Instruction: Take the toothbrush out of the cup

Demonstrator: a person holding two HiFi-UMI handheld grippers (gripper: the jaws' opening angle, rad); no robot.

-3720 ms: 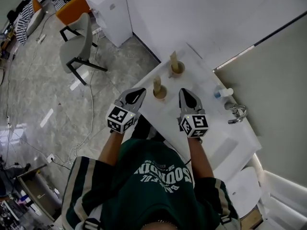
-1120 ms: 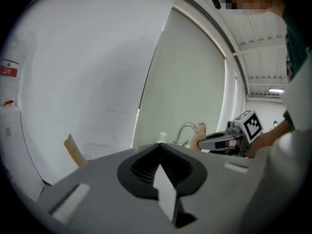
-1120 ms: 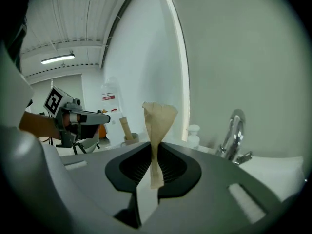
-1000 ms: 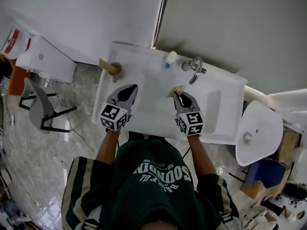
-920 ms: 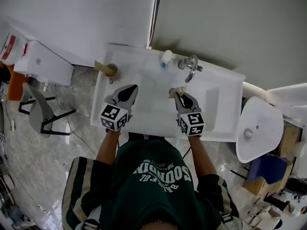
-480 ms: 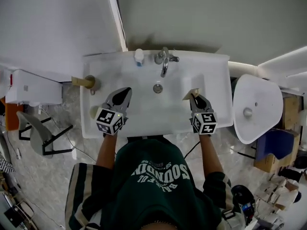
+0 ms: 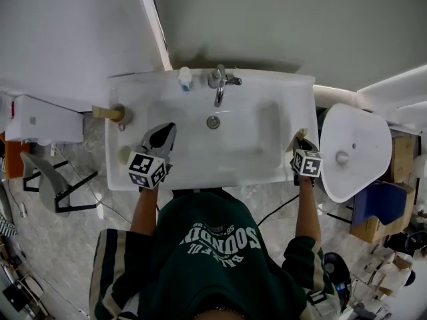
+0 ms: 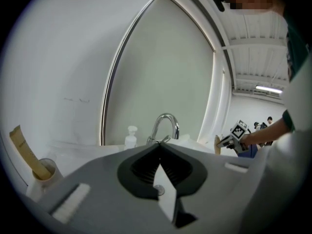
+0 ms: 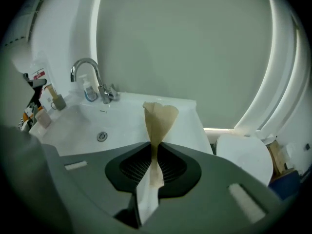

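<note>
Lit brightly and evenly from above in the head view; sharp across the sink (image 7: 200,149), with only a soft shadow on the wall (image 7: 267,25) just behind the tap (image 7: 217,92). Bowed outward towards the edges, away from the sink. Ringed in black and strongly curved in both gripper views. Glaring at a ceiling strip (image 8: 268,88) up right of the sink in the left gripper view. Dimmer and greenish in the right gripper view; soft in the near foreground, crisper on the toothbrush (image 9: 158,113) tip and the sink beyond.
</note>
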